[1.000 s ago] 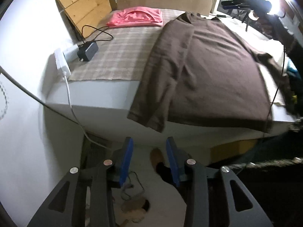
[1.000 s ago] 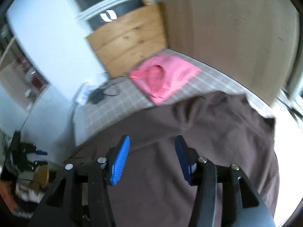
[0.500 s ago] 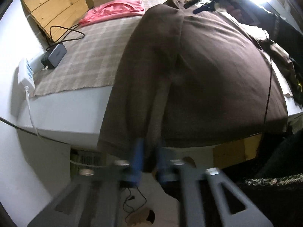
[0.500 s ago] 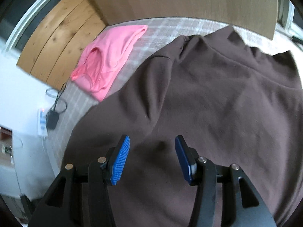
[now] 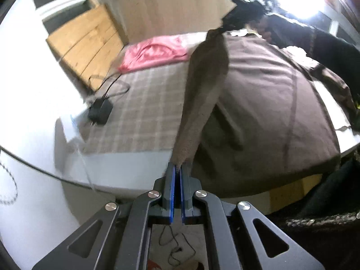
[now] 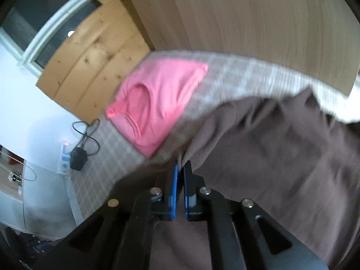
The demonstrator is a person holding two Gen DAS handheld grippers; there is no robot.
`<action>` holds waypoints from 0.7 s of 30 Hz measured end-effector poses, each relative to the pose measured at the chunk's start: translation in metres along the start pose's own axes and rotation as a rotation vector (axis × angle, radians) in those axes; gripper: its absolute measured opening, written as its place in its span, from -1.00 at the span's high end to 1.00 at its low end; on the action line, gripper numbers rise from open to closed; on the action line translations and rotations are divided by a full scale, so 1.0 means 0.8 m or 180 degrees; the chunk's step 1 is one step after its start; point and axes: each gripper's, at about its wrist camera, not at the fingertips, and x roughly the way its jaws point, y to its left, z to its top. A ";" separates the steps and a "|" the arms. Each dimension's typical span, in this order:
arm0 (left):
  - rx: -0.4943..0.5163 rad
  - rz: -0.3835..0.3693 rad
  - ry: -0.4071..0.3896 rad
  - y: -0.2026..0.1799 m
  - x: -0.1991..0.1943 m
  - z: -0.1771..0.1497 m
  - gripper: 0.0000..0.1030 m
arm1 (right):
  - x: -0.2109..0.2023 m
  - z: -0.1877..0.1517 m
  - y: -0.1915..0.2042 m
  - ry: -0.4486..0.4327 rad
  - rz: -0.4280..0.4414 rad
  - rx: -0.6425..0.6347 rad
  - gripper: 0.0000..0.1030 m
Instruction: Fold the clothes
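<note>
A large brown garment (image 5: pixel 265 103) lies spread over the bed. Its left sleeve (image 5: pixel 202 94) is lifted into a taut band between both grippers. My left gripper (image 5: pixel 177 168) is shut on the sleeve's cuff end, off the bed's near edge. The right gripper (image 5: pixel 225 25) shows in the left wrist view at the far end of the band, pinching the shoulder. In the right wrist view the right gripper (image 6: pixel 180 165) is shut on a bunched fold of the brown garment (image 6: pixel 281 148).
A folded pink top (image 5: pixel 155 52) (image 6: pixel 155 103) lies at the head of the plaid sheet (image 5: pixel 139 112). A black charger (image 5: pixel 100 111) with its cable and a white power strip (image 6: pixel 64 157) sit at the bed's left edge. A wooden headboard (image 5: pixel 85 45) stands behind. Cables lie on the floor below.
Both grippers went from open to shut on the brown garment. The left took the sleeve cuff and lifted it; the right came down onto the shoulder and pinched it.
</note>
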 end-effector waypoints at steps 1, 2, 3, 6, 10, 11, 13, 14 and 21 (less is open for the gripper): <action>0.0042 -0.0093 0.0016 -0.015 0.007 -0.003 0.94 | -0.004 0.001 -0.001 -0.0017 -0.0056 -0.0036 0.91; 0.0082 -0.0190 0.0034 -0.029 0.015 -0.007 0.92 | -0.002 -0.003 -0.003 0.0015 -0.0157 -0.0087 0.91; 0.0098 -0.0334 0.0093 -0.044 0.030 -0.016 0.82 | 0.001 -0.007 -0.006 0.0065 -0.0260 -0.0132 0.91; 0.0222 -0.0467 0.0559 -0.081 0.077 -0.044 0.78 | 0.031 -0.021 -0.019 0.0477 -0.0499 -0.0109 0.79; -0.0310 -0.0555 0.0498 -0.041 0.068 -0.059 0.55 | 0.007 -0.039 -0.020 0.0478 -0.0619 -0.0141 0.68; -0.0475 -0.0515 0.0421 -0.024 0.063 -0.060 0.38 | -0.010 -0.043 -0.011 0.0367 -0.0633 -0.0198 0.68; -0.0719 -0.0404 0.0377 0.005 0.068 -0.059 0.34 | -0.028 -0.046 0.011 0.0279 -0.0492 -0.0314 0.67; -0.0807 -0.0357 0.0382 0.017 0.074 -0.057 0.34 | -0.030 -0.047 0.030 0.0293 -0.0372 -0.0406 0.64; -0.0761 -0.0282 0.0426 0.037 0.111 -0.049 0.34 | 0.046 -0.055 0.159 0.0612 -0.0402 -0.1314 0.44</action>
